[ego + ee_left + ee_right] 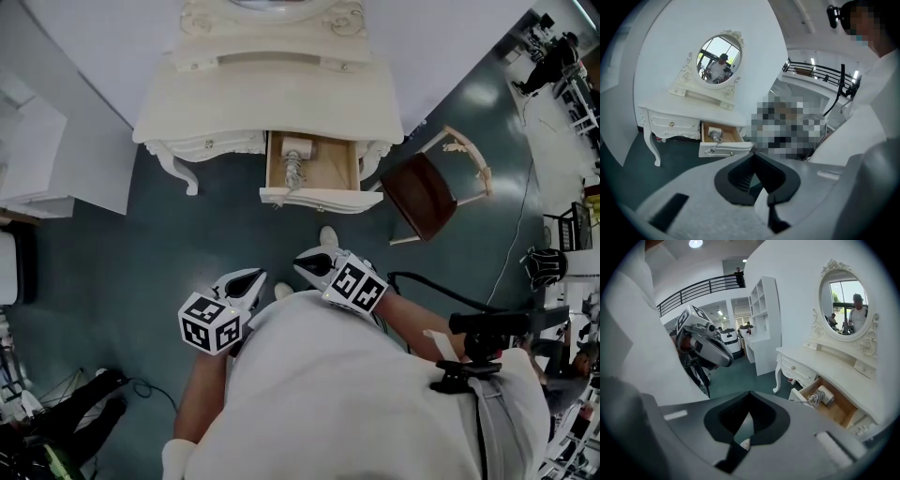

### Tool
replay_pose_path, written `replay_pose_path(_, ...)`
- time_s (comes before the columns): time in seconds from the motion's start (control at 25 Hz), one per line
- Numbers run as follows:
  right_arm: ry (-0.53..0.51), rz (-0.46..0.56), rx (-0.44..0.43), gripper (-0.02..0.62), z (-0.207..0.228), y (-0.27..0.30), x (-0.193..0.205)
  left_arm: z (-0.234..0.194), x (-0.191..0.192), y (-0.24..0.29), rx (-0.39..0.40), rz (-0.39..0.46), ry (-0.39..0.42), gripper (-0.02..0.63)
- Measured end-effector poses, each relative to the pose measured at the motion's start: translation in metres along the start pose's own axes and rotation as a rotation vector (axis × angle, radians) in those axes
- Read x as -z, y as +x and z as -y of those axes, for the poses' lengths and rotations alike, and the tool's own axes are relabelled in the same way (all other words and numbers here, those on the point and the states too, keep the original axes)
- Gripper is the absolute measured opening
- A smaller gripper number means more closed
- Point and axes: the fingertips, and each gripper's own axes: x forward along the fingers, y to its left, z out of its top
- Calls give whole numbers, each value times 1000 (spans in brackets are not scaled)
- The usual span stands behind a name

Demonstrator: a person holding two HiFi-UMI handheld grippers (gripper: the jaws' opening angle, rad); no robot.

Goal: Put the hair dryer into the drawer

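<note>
The white hair dryer (294, 161) lies with its coiled cord inside the open wooden drawer (310, 198) of the cream dressing table (272, 103). My left gripper (259, 275) and right gripper (299, 265) are held close to the person's body, well short of the drawer, both shut and empty. The left gripper view shows the shut jaws of the left gripper (754, 156) and, far off, the hair dryer (714, 135) in the drawer (724, 149). In the right gripper view, past the shut right gripper (749, 395), the hair dryer (819, 396) rests in the drawer (836, 412).
A wooden chair (427, 192) with a brown seat stands right of the drawer. A white cabinet (56, 155) is at the left. The oval mirror (719, 58) tops the table. Black cables (441, 286) and gear lie on the dark floor (112, 253).
</note>
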Motion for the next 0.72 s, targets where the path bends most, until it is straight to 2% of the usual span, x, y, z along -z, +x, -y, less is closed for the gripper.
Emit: replay_pose_path(0.72, -8, -17, 25, -2, 8, -4, 9, -3, 7, 12, 8, -46, 17, 2)
